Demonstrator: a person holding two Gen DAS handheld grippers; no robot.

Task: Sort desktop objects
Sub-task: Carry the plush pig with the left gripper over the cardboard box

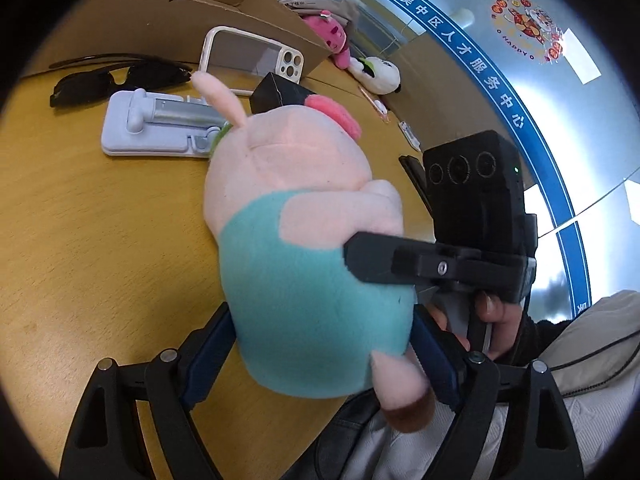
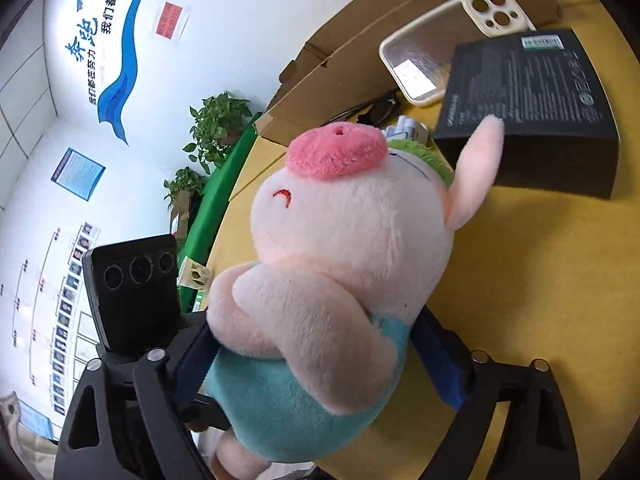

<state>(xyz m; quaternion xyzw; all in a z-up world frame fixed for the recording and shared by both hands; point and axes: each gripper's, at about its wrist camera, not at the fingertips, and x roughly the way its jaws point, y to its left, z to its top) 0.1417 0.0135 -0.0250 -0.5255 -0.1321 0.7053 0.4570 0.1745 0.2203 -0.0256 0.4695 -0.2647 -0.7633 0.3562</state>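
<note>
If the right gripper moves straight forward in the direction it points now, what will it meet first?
The right gripper already holds the plush pig, so the pig leads. Beyond its head, the black box on the table looks nearest, though depth is unclear.

Fuzzy cloth plush pig (image 1: 296, 216); smooth wood-look table (image 1: 80, 232); matt black box (image 2: 532, 108).

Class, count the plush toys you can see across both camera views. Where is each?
3. The pig plush is held by both claws. A magenta plush and a white panda-like plush lie beside the cardboard box. Others may be hidden.
</note>
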